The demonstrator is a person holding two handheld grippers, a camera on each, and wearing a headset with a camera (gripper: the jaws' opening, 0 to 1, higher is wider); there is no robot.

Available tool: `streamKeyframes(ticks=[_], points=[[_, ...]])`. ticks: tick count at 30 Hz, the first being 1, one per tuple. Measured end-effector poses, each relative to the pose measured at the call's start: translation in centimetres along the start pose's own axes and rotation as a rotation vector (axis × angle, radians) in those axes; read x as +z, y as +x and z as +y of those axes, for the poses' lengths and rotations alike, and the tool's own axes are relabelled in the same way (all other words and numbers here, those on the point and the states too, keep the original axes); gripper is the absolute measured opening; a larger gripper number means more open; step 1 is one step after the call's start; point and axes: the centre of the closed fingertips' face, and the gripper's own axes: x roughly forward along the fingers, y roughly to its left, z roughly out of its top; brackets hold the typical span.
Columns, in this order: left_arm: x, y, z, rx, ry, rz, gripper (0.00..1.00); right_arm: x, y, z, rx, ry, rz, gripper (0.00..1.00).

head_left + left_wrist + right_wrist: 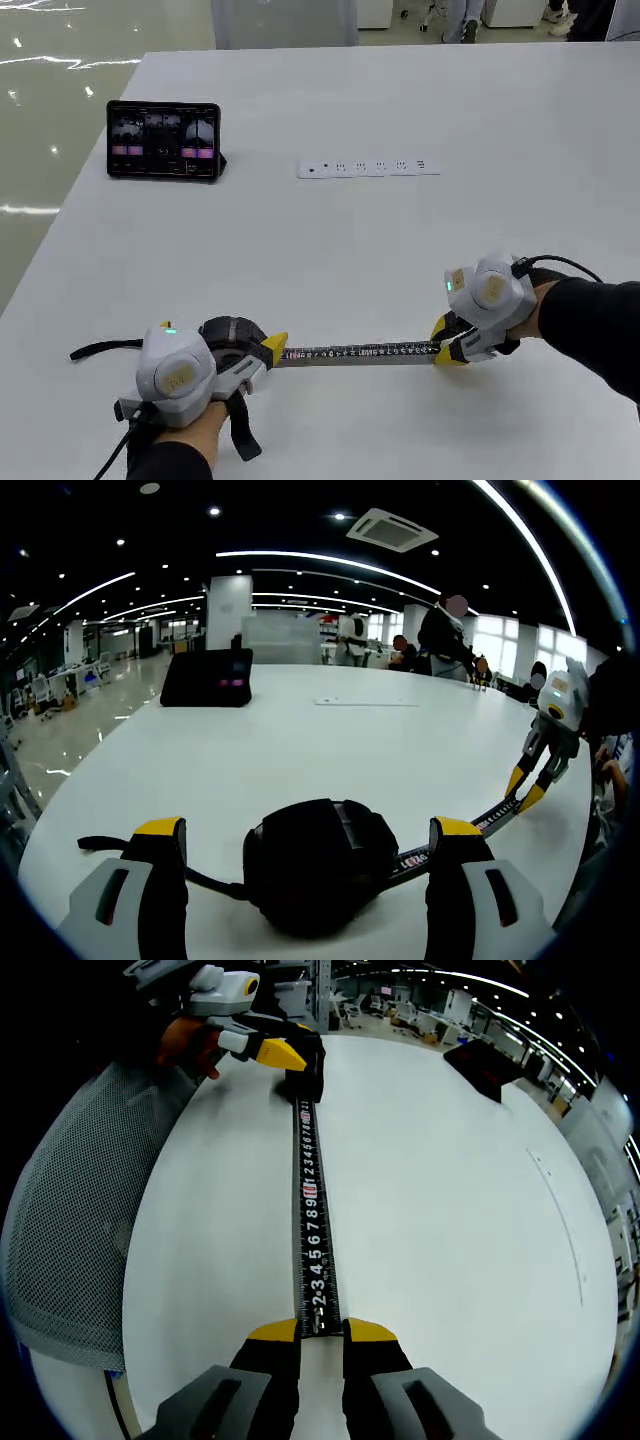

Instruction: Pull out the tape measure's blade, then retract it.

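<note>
The black tape measure case (235, 335) lies on the white table (400, 250) near its front edge. My left gripper (222, 338) straddles the case. In the left gripper view the case (320, 870) sits between the yellow-tipped jaws of the left gripper (308, 830), which is open, with a gap on each side. The blade (360, 352) runs flat across the table to the right. My right gripper (443, 345) is shut on the blade's end. In the right gripper view the numbered blade (312, 1210) leads from the right gripper (322, 1332) to the case (305, 1070).
A dark tablet (163, 140) stands at the back left and a white power strip (370, 167) lies mid-table. The case's black strap (100, 350) trails left toward the table's left edge. People stand beyond the far end of the table (440, 630).
</note>
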Motion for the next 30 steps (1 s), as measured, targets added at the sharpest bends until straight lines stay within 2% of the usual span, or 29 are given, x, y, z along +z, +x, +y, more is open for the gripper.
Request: streamKeyframes(ticks=[7, 13, 17, 24, 30], points=[[-0.3, 0.2, 0.0, 0.002, 0.003, 0.009, 0.99, -0.1, 0.0, 0.1, 0.005, 0.011, 0.01, 0.11], [-0.5, 0.6, 0.0, 0.01, -0.008, 0.017, 0.99, 0.0, 0.1, 0.2, 0.017, -0.017, 0.043, 0.11], [-0.6, 0.8, 0.0, 0.012, -0.01, 0.015, 0.99, -0.1, 0.1, 0.1, 0.025, -0.007, 0.054, 0.1], [-0.8, 1.0, -0.6, -0.005, -0.009, 0.022, 0.86, -0.1, 0.1, 0.1, 0.027, 0.011, 0.057, 0.1], [-0.9, 1.1, -0.3, 0.01, -0.034, 0.037, 0.74, -0.1, 0.2, 0.0, 0.03, 0.036, 0.081, 0.1]])
